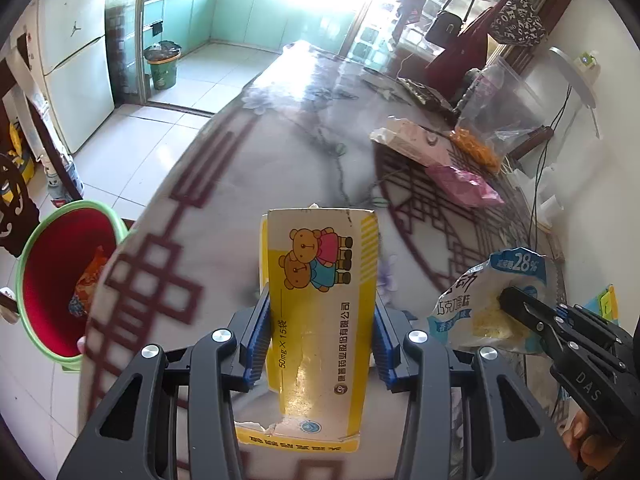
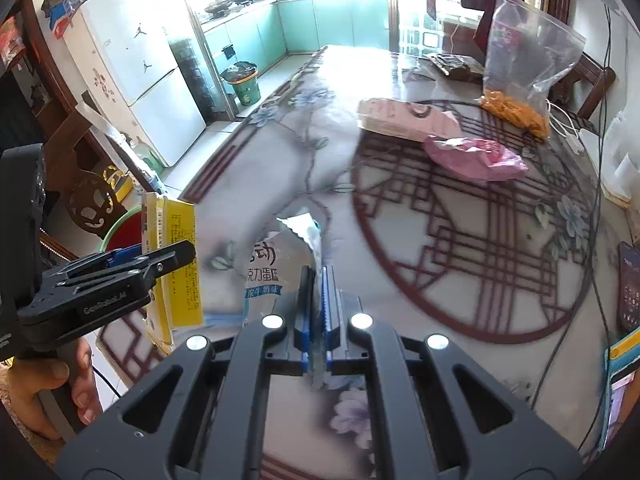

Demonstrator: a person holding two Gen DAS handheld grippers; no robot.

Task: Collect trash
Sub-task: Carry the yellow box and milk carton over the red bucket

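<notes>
My left gripper (image 1: 322,304) is shut on a yellow medicine box (image 1: 320,280) printed with cartoon bears, held above the patterned table (image 1: 280,128). In the right wrist view the same yellow box (image 2: 176,264) shows edge-on in the left gripper (image 2: 182,258). My right gripper (image 2: 319,280) is shut on a white and blue snack wrapper (image 2: 276,264); that wrapper (image 1: 476,296) hangs from it at the right of the left wrist view. A red bin with a green rim (image 1: 56,276) stands on the floor left of the table, with an orange wrapper inside.
On the table lie a pink carton (image 2: 404,120), a crumpled pink bag (image 2: 476,156), a clear zip bag with orange snacks (image 2: 520,68) and a phone (image 2: 628,288). A fridge (image 2: 148,76) and a green bin (image 2: 244,84) stand beyond.
</notes>
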